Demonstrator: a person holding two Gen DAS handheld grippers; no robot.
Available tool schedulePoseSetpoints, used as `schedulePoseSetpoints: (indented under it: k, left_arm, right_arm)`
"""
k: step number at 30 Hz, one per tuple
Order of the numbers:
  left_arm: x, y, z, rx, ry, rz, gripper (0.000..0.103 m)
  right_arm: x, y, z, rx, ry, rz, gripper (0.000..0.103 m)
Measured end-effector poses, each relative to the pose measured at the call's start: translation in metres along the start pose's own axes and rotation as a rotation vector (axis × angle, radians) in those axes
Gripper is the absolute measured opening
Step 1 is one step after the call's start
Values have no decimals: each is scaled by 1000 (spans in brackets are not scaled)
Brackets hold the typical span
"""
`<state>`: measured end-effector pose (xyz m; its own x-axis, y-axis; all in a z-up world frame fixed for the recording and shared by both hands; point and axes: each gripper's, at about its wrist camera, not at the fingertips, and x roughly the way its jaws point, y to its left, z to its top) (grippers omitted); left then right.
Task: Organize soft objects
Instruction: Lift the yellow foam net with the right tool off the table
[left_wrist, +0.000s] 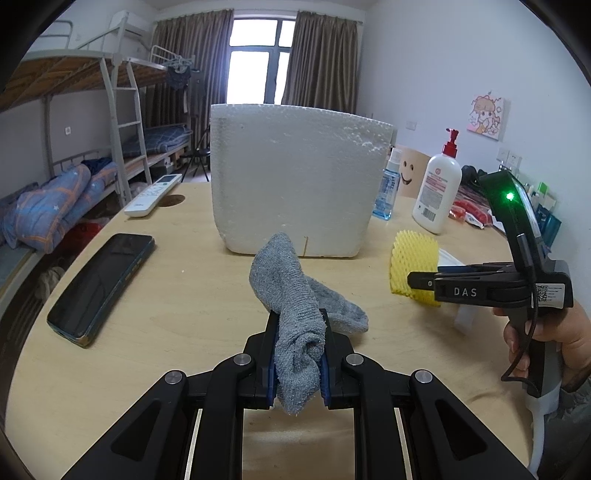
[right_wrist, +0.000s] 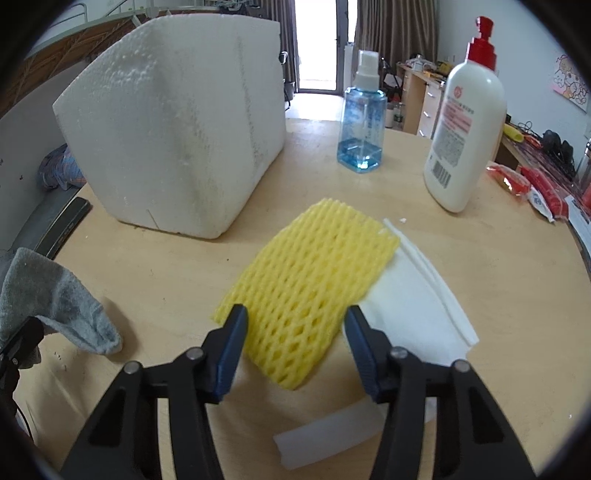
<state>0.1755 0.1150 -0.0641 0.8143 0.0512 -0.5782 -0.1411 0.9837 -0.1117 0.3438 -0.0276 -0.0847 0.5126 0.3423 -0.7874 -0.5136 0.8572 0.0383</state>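
My left gripper (left_wrist: 297, 325) is shut on a grey sock (left_wrist: 295, 295), which it holds just above the wooden table (left_wrist: 184, 295); the sock also shows at the left of the right wrist view (right_wrist: 55, 295). A white foam box (left_wrist: 295, 177) stands behind it, and also shows in the right wrist view (right_wrist: 177, 118). My right gripper (right_wrist: 295, 317) is open, its jaws on either side of the near end of a yellow foam net (right_wrist: 314, 288) that lies on a white face mask (right_wrist: 413, 306). In the left wrist view the right gripper (left_wrist: 417, 280) is in front of the net (left_wrist: 413, 258).
A black phone (left_wrist: 101, 282) and a white remote (left_wrist: 153, 194) lie at the left. A blue spray bottle (right_wrist: 362, 118) and a white lotion bottle (right_wrist: 465, 122) stand behind the net. Red packets (right_wrist: 535, 184) lie at the right edge. A white strip (right_wrist: 325, 439) lies near me.
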Motion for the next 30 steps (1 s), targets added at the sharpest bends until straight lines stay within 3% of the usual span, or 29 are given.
schedulePoseSetpoints:
  k: [3,10,15,30]
  left_arm:
    - [0,-1,0,3,0,-1,18]
    - [-3,-2,1,3,-8,-4,18]
    - [-9,-3,4,10,-16,-5,18]
    - [-43,-20,9,57,-88,-9,18]
  right_arm:
    - [0,0,2,-1,-9,10,42]
    - [-7,2,2,-9,-42,89,24]
    - [-23,5,2,-18,-86,123,17]
    - [-85,6,-15,-32,-231,187,16]
